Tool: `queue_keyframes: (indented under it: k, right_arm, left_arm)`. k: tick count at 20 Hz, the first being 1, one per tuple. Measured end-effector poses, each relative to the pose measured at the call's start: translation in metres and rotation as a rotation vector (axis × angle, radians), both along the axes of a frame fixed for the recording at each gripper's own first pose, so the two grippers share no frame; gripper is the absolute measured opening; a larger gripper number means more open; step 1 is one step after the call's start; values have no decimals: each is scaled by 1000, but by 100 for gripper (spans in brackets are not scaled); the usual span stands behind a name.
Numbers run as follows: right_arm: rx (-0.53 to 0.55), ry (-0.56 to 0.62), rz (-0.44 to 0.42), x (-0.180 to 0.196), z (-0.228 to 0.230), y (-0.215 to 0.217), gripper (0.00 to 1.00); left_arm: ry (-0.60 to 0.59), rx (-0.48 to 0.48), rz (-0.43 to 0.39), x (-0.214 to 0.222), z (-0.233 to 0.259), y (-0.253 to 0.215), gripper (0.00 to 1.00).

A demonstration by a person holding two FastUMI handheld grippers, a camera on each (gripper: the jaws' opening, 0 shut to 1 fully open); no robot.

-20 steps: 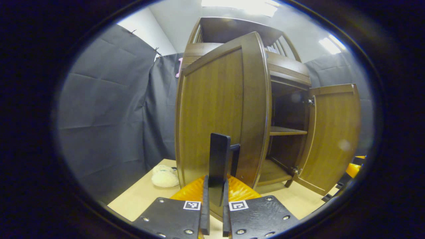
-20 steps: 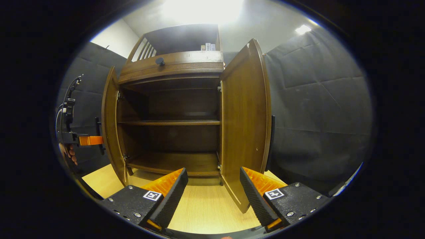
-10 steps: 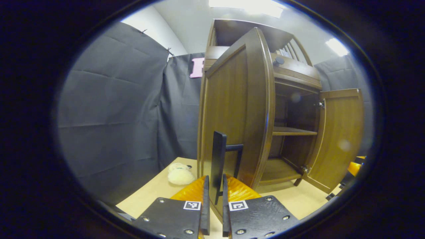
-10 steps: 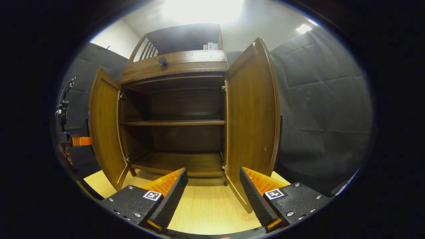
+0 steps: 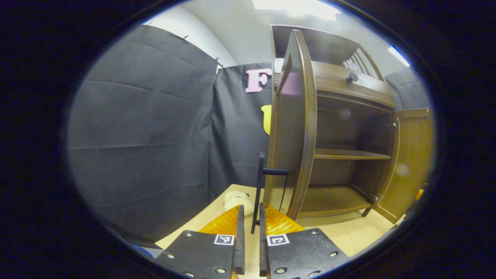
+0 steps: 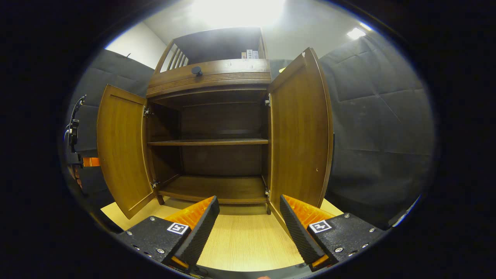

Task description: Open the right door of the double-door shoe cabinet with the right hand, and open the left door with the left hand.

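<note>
At cabinet [image 6: 211,77] | left claw [image 5: 250,226] pinching left door's handle [image 5: 257,193] | right claw [image 6: 250,223] spread, holding nothing

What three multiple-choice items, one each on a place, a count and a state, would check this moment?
1. The white fluffy thing lies: A on the shelf; B on the table beside the cabinet; C atop the cabinet.
2. Doors standing open: A none; B one; C two.
3. The right claw is: A open and empty; B shut on a handle; C shut on the shelf.

Answers:
1. B, it sits on the tabletop by the cabinet's foot in the left gripper view.
2. C, the left door and right door are both swung out.
3. A, there is a wide gap between its fingers with nothing in it.
</note>
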State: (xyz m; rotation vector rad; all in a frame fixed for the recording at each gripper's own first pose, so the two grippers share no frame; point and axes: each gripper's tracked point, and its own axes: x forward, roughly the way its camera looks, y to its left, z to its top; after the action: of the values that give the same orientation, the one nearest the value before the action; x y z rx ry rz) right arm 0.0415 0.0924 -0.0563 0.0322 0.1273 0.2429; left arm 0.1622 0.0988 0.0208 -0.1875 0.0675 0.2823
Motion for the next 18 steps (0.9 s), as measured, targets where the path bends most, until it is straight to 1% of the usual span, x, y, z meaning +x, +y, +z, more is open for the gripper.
queue_keyframes:
  k: [1,2,3,5,9,10,11,12,15,16,17,18]
  right_arm:
    - [-2,-1,-4,1,1,-2,97]
    - [0,-2,-7,1,3,-3,97]
    - [5,-5,-11,2,5,-6,97]
    - [6,-12,-22,3,9,-12,97]
    - [13,-33,-40,-6,17,-30,97]
    - [15,-31,-42,-10,19,-35,95]
    - [16,-29,-41,-13,19,-38,97]
    - [16,-31,-44,-17,21,-43,97]
    - [18,-47,-59,-29,28,-56,97]
    - [22,-47,-61,-33,30,-58,97]
    - [25,-44,-60,-38,31,-62,97]
    - [24,-44,-60,-42,33,-65,97]
  left_arm:
    - [5,-3,4,-1,-1,5,10]
    - [2,-4,4,-2,-3,6,15]
    - [3,-1,4,-4,-3,7,10]
    - [2,25,18,-7,-3,9,20]
    - [-1,54,82,-26,2,25,11]
    - [-3,59,102,-33,5,26,11]
    - [-7,64,120,-38,9,29,11]
    - [-13,66,108,-44,12,28,11]
    - [-24,98,123,-68,21,30,10]
    - [-40,99,124,-77,27,27,20]
    - [-59,94,115,-84,33,19,20]
    - [-75,90,103,-93,37,13,10]
